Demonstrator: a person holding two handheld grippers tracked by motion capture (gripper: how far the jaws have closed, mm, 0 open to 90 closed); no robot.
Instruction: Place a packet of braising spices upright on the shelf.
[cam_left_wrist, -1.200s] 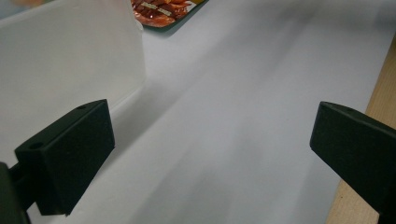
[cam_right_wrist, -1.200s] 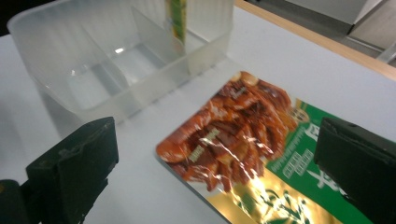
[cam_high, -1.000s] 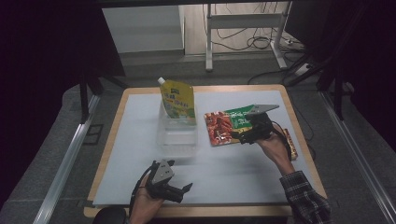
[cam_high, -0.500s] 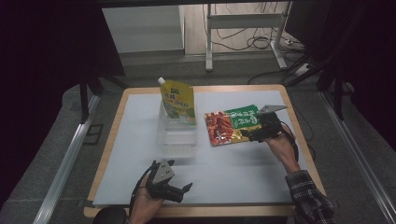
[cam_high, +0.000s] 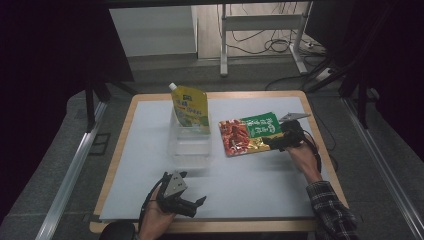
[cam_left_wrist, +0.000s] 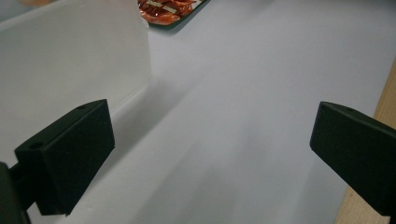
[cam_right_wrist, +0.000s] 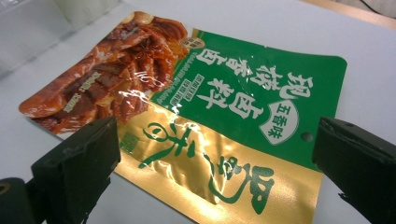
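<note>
Right now, all about the flat snack bag (cam_high: 250, 134) and the right claw (cam_high: 274, 142). Lies flat on the grey top of the bench (cam_high: 250, 185), just to the 3 o'clock side of the clear box (cam_high: 190, 142). Runs long from 9 o'clock to about 2 o'clock in the high view, with the red meat picture at the 9 o'clock end and the green part at the other end. Meets the right claw at its near right corner, with the hand coming in from 5 o'clock.

Seen from the right gripper view, sits straight ahead at 12 o'clock of the right claw (cam_right_wrist: 215, 158), gold strip of the snack bag (cam_right_wrist: 196, 116) closest. Wide open there, one black jaw off to each side of the gold strip, nothing pinched. Hard to tell if the jaws touch the bag or just hang over it.

Probably a grab next, so a small push toward 12 o'clock and down to get a jaw under that thin gold edge. Tricky, since so flat on the bench.

Much farther off for the left claw (cam_high: 192, 202), down by the near edge at 6 o'clock. Open too, holding nothing, with the box wall (cam_left_wrist: 70, 60) near its left jaw. Also a yellow pouch (cam_high: 190, 107) standing up in the box.
</note>
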